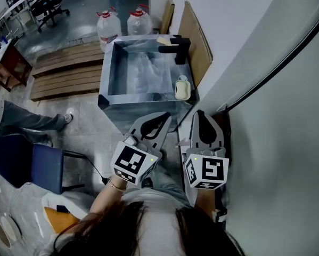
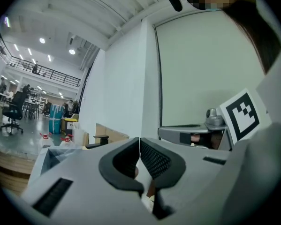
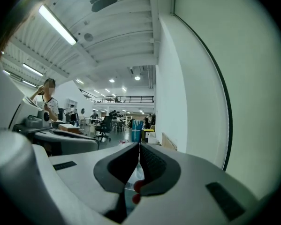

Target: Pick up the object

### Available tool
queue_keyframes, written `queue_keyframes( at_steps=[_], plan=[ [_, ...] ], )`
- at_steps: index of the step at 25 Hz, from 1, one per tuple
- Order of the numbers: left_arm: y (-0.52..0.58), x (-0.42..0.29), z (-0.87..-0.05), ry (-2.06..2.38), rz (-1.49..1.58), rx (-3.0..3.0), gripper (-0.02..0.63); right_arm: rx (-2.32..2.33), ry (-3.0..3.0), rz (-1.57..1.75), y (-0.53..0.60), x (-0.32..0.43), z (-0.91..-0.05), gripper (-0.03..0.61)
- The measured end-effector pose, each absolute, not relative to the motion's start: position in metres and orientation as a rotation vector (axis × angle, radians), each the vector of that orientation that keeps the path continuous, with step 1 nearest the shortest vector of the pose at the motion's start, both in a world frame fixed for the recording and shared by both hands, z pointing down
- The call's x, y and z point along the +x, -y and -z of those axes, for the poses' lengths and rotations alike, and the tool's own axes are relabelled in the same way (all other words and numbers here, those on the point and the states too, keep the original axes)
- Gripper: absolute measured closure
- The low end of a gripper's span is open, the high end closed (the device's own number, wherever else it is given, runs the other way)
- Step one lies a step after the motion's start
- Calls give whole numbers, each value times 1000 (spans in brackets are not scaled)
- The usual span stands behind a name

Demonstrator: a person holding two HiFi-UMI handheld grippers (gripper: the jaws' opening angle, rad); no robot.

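Observation:
A steel sink basin (image 1: 109,68) stands ahead of me in the head view, with a black faucet (image 1: 176,47) at its far right corner. A pale soap-like block (image 1: 182,88) lies in a dish on the basin's right rim. Below the sink's near edge my left gripper (image 1: 164,116) points towards the basin with its jaws together and nothing between them. To its right my right gripper (image 1: 201,113) is shut and empty too, close to the white wall. The left gripper view (image 2: 140,144) and right gripper view (image 3: 140,149) both show the pads pressed together.
Two water jugs (image 1: 108,25) with red caps stand behind the sink. Brown boards (image 1: 194,41) lean on the white wall at the right. Wooden pallets (image 1: 66,71) lie on the floor at the left, and a blue chair (image 1: 31,164) and a person's leg (image 1: 31,122) are nearer.

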State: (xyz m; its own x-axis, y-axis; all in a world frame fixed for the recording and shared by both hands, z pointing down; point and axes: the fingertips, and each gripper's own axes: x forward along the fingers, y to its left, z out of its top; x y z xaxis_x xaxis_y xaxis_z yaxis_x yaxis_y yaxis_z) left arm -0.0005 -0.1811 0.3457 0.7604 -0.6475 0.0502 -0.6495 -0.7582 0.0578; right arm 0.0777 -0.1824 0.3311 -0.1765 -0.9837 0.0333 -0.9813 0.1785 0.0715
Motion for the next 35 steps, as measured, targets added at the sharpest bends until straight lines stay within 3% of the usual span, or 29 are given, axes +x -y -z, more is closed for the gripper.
queue_keyframes(
  at_steps=[35],
  plan=[
    [331, 58, -380, 1065, -117, 2859, 604, 1680, 2223, -261, 364, 130, -466, 532]
  ],
)
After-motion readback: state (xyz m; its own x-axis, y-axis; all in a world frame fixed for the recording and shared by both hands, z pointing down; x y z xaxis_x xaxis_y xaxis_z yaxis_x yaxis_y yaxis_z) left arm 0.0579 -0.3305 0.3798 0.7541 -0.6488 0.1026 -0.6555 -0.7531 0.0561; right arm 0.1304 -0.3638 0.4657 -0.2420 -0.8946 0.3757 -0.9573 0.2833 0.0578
